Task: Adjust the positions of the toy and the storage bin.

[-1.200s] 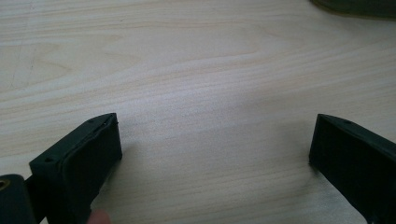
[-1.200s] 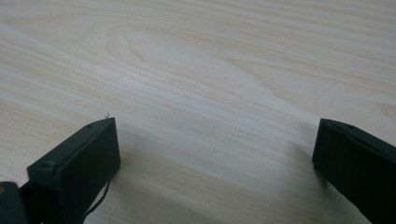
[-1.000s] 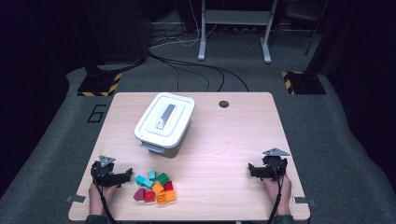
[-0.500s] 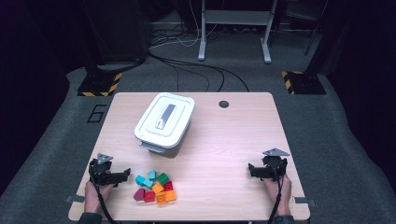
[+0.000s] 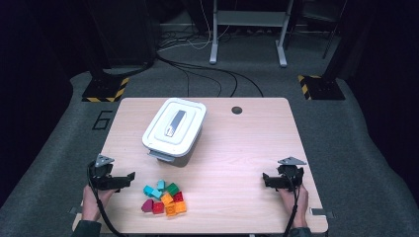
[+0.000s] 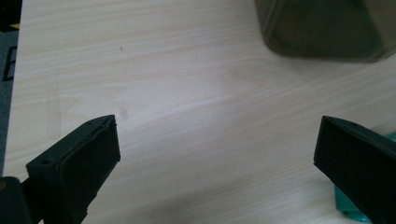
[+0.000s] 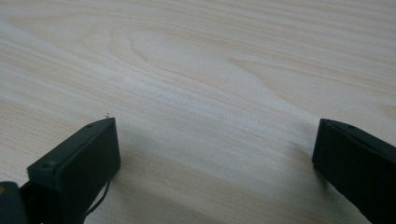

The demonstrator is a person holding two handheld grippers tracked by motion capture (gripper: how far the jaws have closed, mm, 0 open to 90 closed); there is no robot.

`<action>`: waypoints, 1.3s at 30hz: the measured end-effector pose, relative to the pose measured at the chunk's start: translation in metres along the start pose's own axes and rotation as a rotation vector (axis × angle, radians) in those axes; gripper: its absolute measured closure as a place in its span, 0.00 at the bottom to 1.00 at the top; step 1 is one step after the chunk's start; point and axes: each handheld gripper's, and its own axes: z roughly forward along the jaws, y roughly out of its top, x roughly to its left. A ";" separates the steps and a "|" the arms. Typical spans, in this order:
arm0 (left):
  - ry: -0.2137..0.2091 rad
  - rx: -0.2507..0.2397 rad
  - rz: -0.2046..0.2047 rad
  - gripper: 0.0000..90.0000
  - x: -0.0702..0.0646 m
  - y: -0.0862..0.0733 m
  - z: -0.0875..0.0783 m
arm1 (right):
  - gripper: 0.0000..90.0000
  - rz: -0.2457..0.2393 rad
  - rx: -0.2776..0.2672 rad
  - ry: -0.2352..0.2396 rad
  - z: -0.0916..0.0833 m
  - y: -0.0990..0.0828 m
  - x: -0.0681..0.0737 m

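Observation:
A pile of several small coloured blocks [image 5: 163,197] lies near the table's front edge, left of centre. Behind it stands a white lidded box [image 5: 174,129] with a grey handle on the lid. My left gripper [image 5: 129,177] rests low at the front left, its jaws pointing right toward the blocks; in the left gripper view it [image 6: 217,154] is open over bare wood, with the box's base [image 6: 322,28] ahead and a teal block [image 6: 348,210] beside the right jaw. My right gripper [image 5: 266,178] sits at the front right, open [image 7: 217,154], nothing between its jaws.
The wooden table [image 5: 237,148] has a round cable hole [image 5: 236,110] at the back. Cables and a metal stand's legs lie on the dark floor beyond the far edge. A hand holds each gripper from the near edge.
The left gripper has drifted slightly left and away from the near edge. The right gripper, the blocks and the box have stayed put.

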 end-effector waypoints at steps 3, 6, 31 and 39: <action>-0.015 -0.006 0.000 0.00 0.001 0.008 -0.004 | 0.00 0.000 0.000 0.000 0.000 0.000 0.000; -0.029 -0.026 0.011 0.00 0.000 0.021 -0.013 | 0.00 0.000 0.000 0.001 0.000 0.000 0.000; -0.077 -0.063 0.099 0.02 -0.023 0.110 -0.002 | 0.00 0.002 -0.004 0.007 0.000 0.000 0.001; -0.111 -0.054 0.120 0.26 -0.030 0.122 0.014 | 0.00 0.002 -0.005 0.007 0.000 0.000 0.001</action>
